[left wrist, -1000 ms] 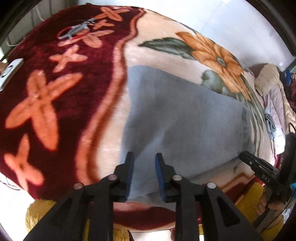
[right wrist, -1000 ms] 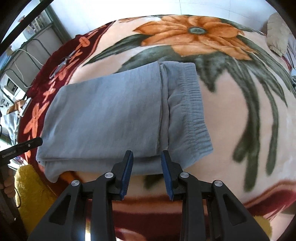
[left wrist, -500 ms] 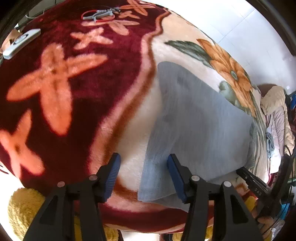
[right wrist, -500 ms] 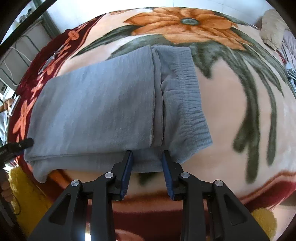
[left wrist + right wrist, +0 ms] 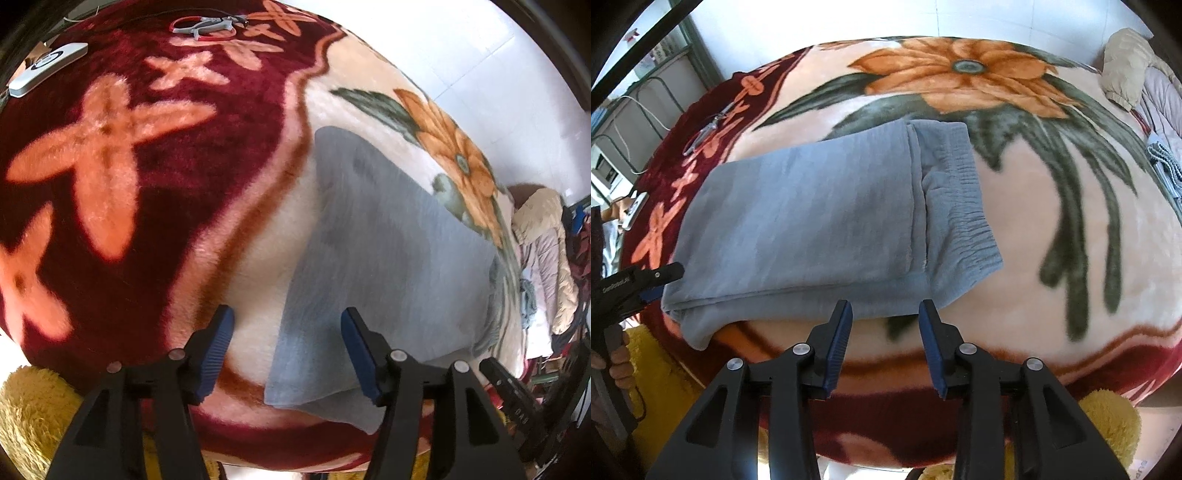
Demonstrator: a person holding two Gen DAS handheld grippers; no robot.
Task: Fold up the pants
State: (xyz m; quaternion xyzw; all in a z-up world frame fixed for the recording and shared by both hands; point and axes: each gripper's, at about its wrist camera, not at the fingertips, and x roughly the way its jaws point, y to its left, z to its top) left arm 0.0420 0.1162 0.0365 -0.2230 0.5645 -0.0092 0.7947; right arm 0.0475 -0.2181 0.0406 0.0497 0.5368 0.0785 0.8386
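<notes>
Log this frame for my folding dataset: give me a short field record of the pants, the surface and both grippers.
pants: grey pants, folded over, elastic waistband exposed on the right
surface: floral blanket
left gripper: jaws just opening, straddling the pants' near-left corner, pads not pressing
right gripper: jaws just opening, empty, at the near edge
also on blanket: white remote, pliers

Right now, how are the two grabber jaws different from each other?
The left gripper has its jaws spread wide; the right gripper has its jaws closer together. The left sits over a corner of the grey pants; the right sits by their long edge. Both have just been opening, both empty, both above the blanket.
</notes>
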